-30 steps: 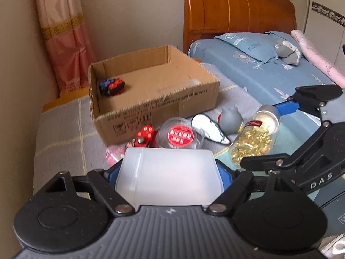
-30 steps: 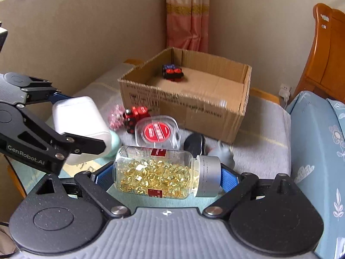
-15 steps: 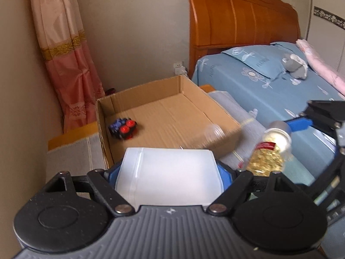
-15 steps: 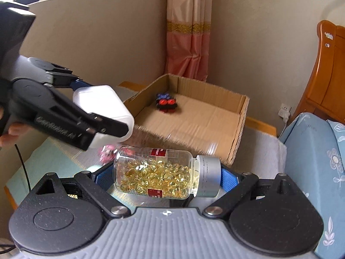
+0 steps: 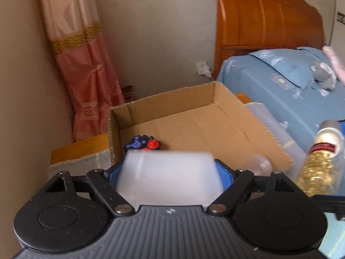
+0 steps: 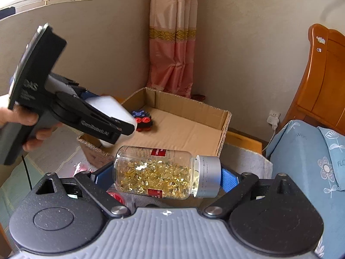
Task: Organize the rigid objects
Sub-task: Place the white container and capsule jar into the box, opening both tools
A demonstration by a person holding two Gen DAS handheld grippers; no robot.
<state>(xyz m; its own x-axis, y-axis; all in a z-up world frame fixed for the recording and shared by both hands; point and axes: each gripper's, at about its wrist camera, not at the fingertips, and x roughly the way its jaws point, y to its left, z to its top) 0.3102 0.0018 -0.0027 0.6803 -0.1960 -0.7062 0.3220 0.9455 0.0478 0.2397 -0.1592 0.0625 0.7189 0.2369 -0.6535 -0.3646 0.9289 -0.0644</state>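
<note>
My left gripper [image 5: 170, 172] is shut on a white plastic box [image 5: 168, 177] and holds it over the near left corner of the open cardboard box [image 5: 194, 127]. It also shows in the right wrist view [image 6: 120, 123] with the white box [image 6: 107, 108]. My right gripper [image 6: 166, 172] is shut on a clear bottle of yellow capsules [image 6: 155, 170] with a silver cap, held sideways in front of the cardboard box [image 6: 183, 129]. The bottle [image 5: 319, 161] shows at the right in the left wrist view. A blue and red toy car [image 5: 143, 143] lies inside the cardboard box.
The cardboard box stands on a grey cloth-covered surface [image 6: 245, 159]. A bed with blue bedding [image 5: 280, 90] and a wooden headboard [image 5: 258, 21] is to the right. A pink curtain [image 5: 84, 64] hangs at the back. A red-lidded container [image 6: 115, 196] lies below the bottle.
Both grippers have risen and moved toward the cardboard box with their loads. The left gripper now holds the white box over the box's near corner.
</note>
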